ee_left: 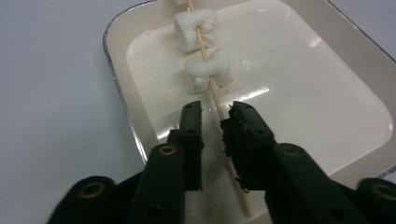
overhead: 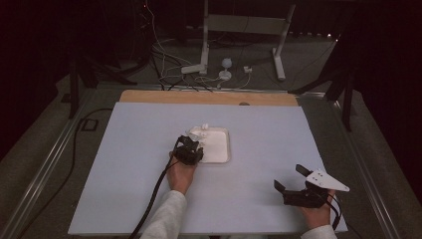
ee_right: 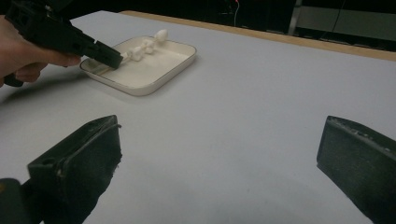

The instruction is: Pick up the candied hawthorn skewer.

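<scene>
Now left hand-held gripper point(ee_left: 215, 116) nearly clenched around skewer point(ee_left: 218, 105), pads apparently not touching; squeeze below marshmallows point(ee_left: 208, 70), lift level from tray point(ee_left: 116, 70); right hand-held gripper point(ee_right: 219, 158) released, lower frame.

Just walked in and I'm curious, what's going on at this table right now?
A person is working with a hand-held gripper in each hand. The left gripper is over a white tray, its jaws drawn in around the bare end of a wooden skewer threaded with marshmallows; whether the pads already pinch the stick is hard to tell. The skewer lies in the tray, its far end over the rim. The right gripper rests open on the table, off to the side, holding nothing.
</scene>
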`<state>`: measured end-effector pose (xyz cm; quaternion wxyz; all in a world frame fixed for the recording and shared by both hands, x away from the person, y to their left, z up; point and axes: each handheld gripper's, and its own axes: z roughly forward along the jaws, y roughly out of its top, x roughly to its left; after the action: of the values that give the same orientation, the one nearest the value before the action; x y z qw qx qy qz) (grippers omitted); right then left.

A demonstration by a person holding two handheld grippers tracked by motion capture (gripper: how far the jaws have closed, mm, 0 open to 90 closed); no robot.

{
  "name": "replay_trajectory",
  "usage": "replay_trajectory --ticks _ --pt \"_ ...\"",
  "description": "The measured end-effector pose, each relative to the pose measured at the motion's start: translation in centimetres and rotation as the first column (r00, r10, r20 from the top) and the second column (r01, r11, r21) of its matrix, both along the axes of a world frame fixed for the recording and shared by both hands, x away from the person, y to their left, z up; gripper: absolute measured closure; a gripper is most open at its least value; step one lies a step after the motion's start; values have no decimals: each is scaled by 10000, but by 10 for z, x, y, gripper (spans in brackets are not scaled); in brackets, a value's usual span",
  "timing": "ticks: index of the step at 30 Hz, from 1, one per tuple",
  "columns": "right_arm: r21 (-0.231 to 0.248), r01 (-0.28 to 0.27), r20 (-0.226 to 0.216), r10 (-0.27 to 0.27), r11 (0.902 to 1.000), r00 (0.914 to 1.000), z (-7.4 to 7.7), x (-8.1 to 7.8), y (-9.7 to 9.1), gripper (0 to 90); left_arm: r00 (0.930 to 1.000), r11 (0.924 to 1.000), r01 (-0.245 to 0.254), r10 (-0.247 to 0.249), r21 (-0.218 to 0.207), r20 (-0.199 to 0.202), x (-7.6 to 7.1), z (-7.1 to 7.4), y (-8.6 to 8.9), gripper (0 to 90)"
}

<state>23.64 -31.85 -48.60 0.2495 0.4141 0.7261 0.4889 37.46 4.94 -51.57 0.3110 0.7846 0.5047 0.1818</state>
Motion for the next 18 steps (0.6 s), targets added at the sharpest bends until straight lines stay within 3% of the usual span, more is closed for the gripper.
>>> replay_trajectory --ticks 2,3,9,10,18 --pt "9 3 -10 -3 10000 10000 0 0 0 0 9998 9999 -90 89 -95 -160 1 1 2 883" --pt "-2 5 -15 -5 10000 10000 0 0 0 0 9995 9995 -140 132 -275 -282 2 1 4 893" --pt "8 13 -9 -13 10000 10000 0 0 -1 0 9983 9958 -162 110 -904 -579 4 2 8 900" --pt "5 26 -19 -26 10000 10000 0 0 -1 0 9985 9937 -159 100 -1111 -532 3 4 9 900" --pt "8 47 -22 -47 10000 10000 0 0 -2 0 9986 9869 82 -166 -1613 -507 -11 14 18 900"
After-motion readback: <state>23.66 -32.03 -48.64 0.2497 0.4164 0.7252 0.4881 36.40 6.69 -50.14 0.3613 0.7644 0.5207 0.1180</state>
